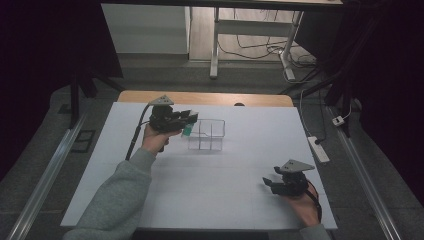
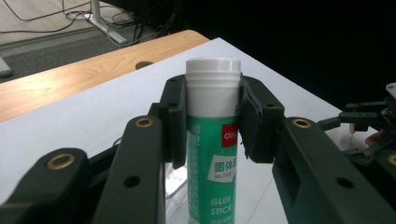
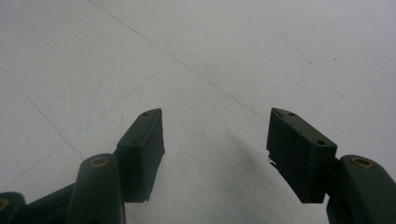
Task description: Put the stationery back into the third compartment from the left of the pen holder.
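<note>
A green glue stick (image 2: 212,140) with a white cap stands upright between the pads of my left gripper (image 2: 212,119), which is shut on it just below the cap. From above, the left gripper (image 1: 189,119) holds the green glue stick (image 1: 187,130) at the left edge of a clear plastic organiser box (image 1: 207,135) with dividers. Down at the table's front right, my right gripper (image 1: 268,183) rests low in the person's hand. Its jaws (image 3: 215,149) stand open over bare white table, with nothing between them.
A white sheet (image 1: 225,170) covers the table, with a wooden strip (image 1: 210,98) along the far edge. Off the right side, a power strip (image 1: 318,148) lies on the floor. Desk legs and cables stand beyond the table.
</note>
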The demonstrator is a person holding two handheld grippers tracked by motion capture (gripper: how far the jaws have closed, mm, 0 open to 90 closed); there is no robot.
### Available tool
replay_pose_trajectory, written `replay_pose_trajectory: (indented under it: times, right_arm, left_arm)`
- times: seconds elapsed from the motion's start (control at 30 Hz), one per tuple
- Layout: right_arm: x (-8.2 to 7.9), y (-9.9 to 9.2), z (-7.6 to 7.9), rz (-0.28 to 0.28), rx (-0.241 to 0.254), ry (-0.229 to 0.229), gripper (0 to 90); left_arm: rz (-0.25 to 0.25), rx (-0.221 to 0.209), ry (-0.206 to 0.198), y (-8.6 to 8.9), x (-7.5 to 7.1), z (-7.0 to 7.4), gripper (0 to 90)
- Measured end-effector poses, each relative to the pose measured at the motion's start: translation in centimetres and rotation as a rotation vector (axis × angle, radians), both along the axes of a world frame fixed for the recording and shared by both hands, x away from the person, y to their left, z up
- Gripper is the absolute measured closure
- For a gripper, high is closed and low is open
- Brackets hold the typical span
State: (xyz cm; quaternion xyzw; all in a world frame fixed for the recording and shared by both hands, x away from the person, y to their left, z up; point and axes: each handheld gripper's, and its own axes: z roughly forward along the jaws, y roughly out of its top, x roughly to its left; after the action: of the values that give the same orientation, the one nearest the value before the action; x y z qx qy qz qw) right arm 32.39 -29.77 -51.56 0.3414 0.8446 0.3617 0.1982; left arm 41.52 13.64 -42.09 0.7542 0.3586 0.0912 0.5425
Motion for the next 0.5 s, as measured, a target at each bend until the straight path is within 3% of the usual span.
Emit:
replay_pose_trajectory:
  times: [0.5]
  right_arm:
    - [0.0, 0.0, 0.0, 0.008, -0.004, -0.004, 35.3]
  left_arm:
    - [-0.01, 0.003, 0.012, -2.1, 1.8, 0.2, 64.6]
